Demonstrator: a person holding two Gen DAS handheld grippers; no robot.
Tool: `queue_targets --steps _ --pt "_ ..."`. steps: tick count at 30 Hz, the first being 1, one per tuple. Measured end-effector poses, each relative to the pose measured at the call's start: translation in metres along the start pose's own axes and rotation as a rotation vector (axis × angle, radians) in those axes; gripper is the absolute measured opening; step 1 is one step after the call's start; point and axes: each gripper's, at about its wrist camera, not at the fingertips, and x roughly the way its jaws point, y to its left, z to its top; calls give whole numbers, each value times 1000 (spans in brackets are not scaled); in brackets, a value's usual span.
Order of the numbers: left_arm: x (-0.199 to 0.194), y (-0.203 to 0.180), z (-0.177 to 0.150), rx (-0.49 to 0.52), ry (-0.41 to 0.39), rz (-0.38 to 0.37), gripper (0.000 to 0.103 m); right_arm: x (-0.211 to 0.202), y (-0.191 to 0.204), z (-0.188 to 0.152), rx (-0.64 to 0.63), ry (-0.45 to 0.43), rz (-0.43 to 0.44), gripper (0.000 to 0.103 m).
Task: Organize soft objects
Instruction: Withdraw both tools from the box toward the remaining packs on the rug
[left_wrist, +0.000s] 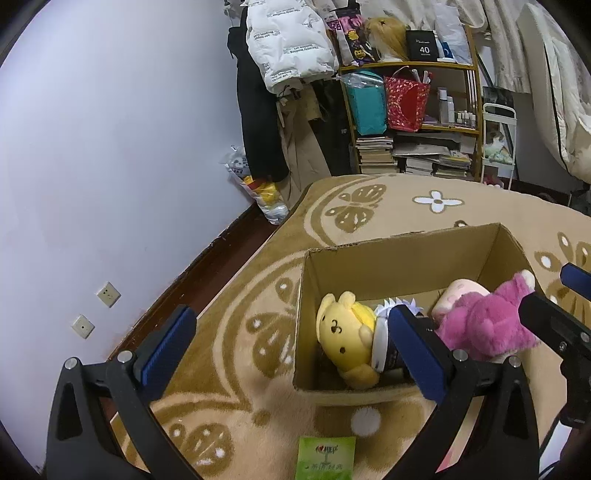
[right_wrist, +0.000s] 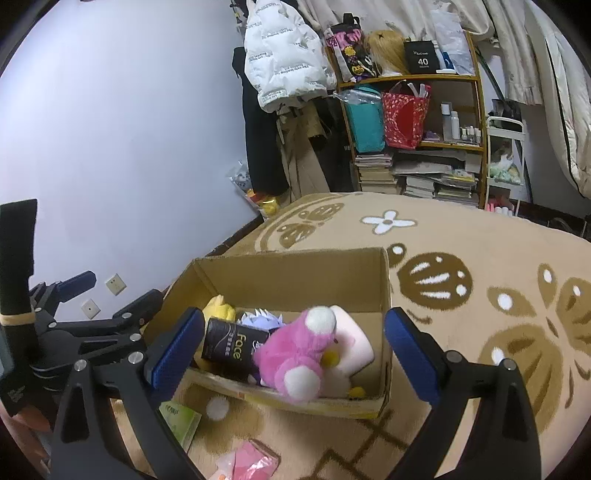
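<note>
An open cardboard box (left_wrist: 399, 258) (right_wrist: 291, 273) stands on the beige carpet. Inside lie a yellow plush (left_wrist: 345, 338) (right_wrist: 219, 308), a magenta plush (left_wrist: 487, 325) (right_wrist: 295, 354), a pale pink plush (right_wrist: 354, 343), a white-haired doll (right_wrist: 260, 319) and a black "face" pack (right_wrist: 232, 349). My left gripper (left_wrist: 295, 350) is open and empty, above the box's near left corner. My right gripper (right_wrist: 293, 354) is open and empty, above the box's near side over the magenta plush.
A green tissue pack (left_wrist: 325, 458) (right_wrist: 181, 421) and a pink packet (right_wrist: 247, 461) lie on the carpet in front of the box. A shelf (left_wrist: 413, 110) with bags and books stands at the back. The wall (left_wrist: 110, 147) is at left.
</note>
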Motion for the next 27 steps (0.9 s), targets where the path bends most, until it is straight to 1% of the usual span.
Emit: queue_targets --steps 6,16,21,27 --pt "-12 1 -5 12 0 2 103 -9 5 -5 -3 14 -4 102" --pt "-24 10 -20 -12 36 -12 103 -20 17 -18 -25 45 -23 102" --pt "-26 15 -30 -21 76 -15 103 -23 21 -26 -44 71 -31 102" --pt "-24 17 -39 -3 136 -18 103 -23 27 -36 -76 113 -39 102"
